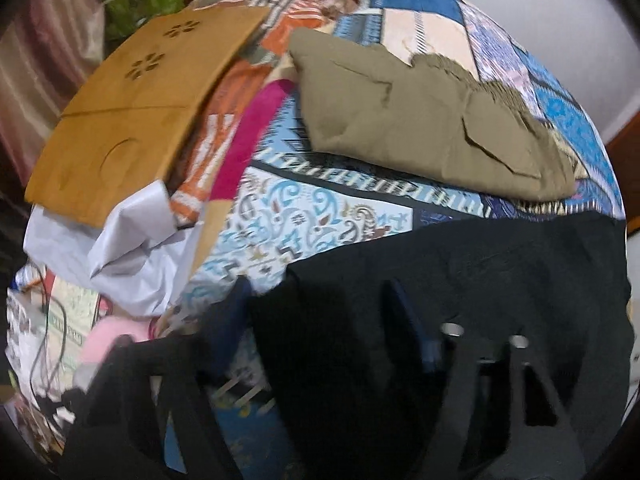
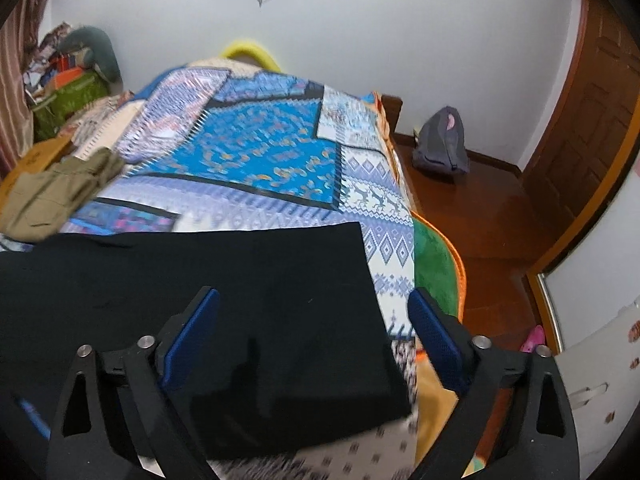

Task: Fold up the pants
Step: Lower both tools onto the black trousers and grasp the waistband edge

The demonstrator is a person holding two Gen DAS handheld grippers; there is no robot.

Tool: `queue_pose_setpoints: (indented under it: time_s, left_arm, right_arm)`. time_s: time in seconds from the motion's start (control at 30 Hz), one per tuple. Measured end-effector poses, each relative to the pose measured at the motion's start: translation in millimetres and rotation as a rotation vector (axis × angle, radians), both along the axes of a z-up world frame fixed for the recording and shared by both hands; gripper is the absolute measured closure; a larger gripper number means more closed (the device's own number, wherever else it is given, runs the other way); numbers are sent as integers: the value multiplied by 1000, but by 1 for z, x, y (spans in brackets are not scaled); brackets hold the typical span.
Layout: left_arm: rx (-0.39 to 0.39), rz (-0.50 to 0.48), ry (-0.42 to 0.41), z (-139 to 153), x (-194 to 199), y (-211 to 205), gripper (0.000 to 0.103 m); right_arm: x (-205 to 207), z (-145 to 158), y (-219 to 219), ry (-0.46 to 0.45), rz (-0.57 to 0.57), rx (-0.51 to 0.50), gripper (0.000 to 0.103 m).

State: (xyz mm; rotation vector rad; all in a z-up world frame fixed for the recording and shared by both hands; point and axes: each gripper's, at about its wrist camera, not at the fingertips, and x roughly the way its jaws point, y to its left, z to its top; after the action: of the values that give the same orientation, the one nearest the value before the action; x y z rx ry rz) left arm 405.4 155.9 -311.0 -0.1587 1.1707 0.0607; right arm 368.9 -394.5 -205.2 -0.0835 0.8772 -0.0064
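The black pants (image 2: 192, 300) are laid flat across the near part of the bed (image 2: 272, 152), on a patterned quilt, with 1 straight end reaching toward the bed's right edge. A second, khaki garment (image 1: 420, 120), already folded, is seen farther back on the quilt, well apart from the black cloth. A cardboard box (image 1: 132, 92) and white paper (image 1: 120, 256) are piled at the bed's left side.

The right gripper (image 2: 314, 308) is spread wide above the pants' right end; nothing is held between its 2 blue pads (image 2: 192, 336). The left gripper (image 1: 320, 308) is also spread, with the pants' left edge lying between its fingers, though whether the cloth is touched cannot be told from the blurred view.

The step in hand is judged to be the taking up of both ends for a fold. It would be done well if each end were pinched close to its corner, through all layers, so that no layer is left behind on the quilt. The 2 grips should be taken at matching heights along the edge, or the fold line will be skewed. The cloth should be lifted only slightly and carried over evenly, since thin dark fabric is likely to sag and crease in the middle.
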Motion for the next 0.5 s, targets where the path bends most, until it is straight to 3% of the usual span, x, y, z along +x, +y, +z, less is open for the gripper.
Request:
queue_pose_setpoints:
  time_s: [0.03,0.23,0.3,0.33,0.43,0.5]
  left_arm:
    - [-8,-17,8,-1,2,-2,58]
    - [-14,11,20,-2,9,2,74]
    - [1,14,14,0,9,2,77]
    - [22,9,10,2,9,0,79]
    - [87,-5,-12,12,10,-5,82]
    - [117,-5,-34,21,13,-8,84]
  right_arm:
    - [9,-5,-4,11,3,2,22]
    - [55,-32,-21,64,-2,31,38]
    - [68,-44,-26,103,-8,51,57]
    - [71,-47,-26,113,-4,78,60]
    - [67,-46,-27,82,2,143,87]
    - [64,-44,-18,67,37,117,92]
